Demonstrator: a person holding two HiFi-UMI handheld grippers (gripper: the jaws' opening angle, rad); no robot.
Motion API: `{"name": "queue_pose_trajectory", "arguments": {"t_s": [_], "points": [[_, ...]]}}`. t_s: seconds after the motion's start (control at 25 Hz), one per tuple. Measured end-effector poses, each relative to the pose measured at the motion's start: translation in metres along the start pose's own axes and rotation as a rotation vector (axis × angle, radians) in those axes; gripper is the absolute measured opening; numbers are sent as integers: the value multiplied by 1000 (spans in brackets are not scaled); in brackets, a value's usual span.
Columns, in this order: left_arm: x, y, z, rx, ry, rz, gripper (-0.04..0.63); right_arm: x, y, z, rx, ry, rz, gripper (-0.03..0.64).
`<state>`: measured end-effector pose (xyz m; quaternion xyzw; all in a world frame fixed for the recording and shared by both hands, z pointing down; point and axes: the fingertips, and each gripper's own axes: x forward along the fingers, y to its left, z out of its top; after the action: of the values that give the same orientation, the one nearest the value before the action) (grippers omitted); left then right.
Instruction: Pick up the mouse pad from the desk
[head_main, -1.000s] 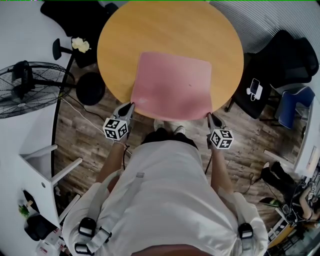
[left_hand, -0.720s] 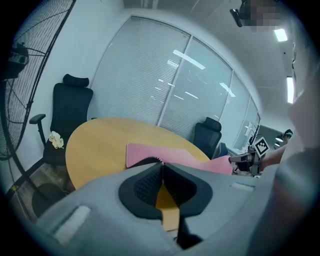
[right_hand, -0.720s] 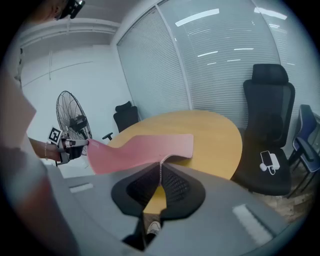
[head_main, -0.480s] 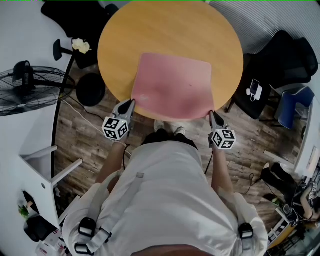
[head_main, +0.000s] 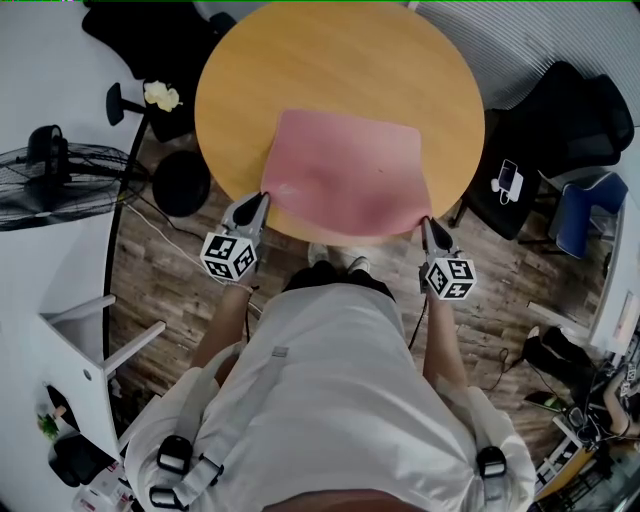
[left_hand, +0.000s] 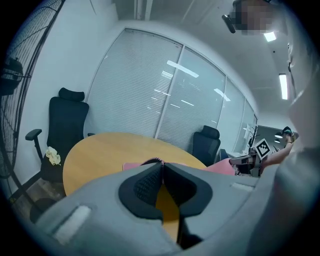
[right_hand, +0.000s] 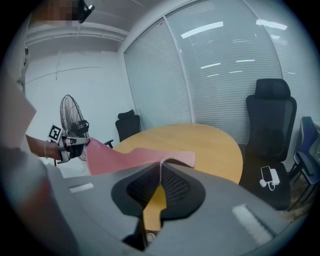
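Round desk (head_main: 340, 60), mouse pad (head_main: 350, 175) pinched by left gripper (head_main: 265, 198), right gripper (head_main: 425, 221) fingers, apparently sagging.

An office: round wooden table (head_main: 340, 60), black swivel chairs (right_hand: 272, 125), blinded glass partitions (left_hand: 150, 95).

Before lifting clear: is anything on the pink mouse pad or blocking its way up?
Nothing visible does: the mouse pad is bare on top, with left gripper and right gripper shut on its near corners.
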<state>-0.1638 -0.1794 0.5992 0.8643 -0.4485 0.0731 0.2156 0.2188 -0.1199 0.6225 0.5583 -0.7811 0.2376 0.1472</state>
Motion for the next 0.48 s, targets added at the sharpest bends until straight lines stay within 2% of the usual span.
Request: {"name": "queue_pose_trajectory", "arguments": {"t_s": [0.48], "points": [[1, -9, 42, 32, -73, 1, 17, -1, 12, 46, -39, -88, 23, 17]]}}
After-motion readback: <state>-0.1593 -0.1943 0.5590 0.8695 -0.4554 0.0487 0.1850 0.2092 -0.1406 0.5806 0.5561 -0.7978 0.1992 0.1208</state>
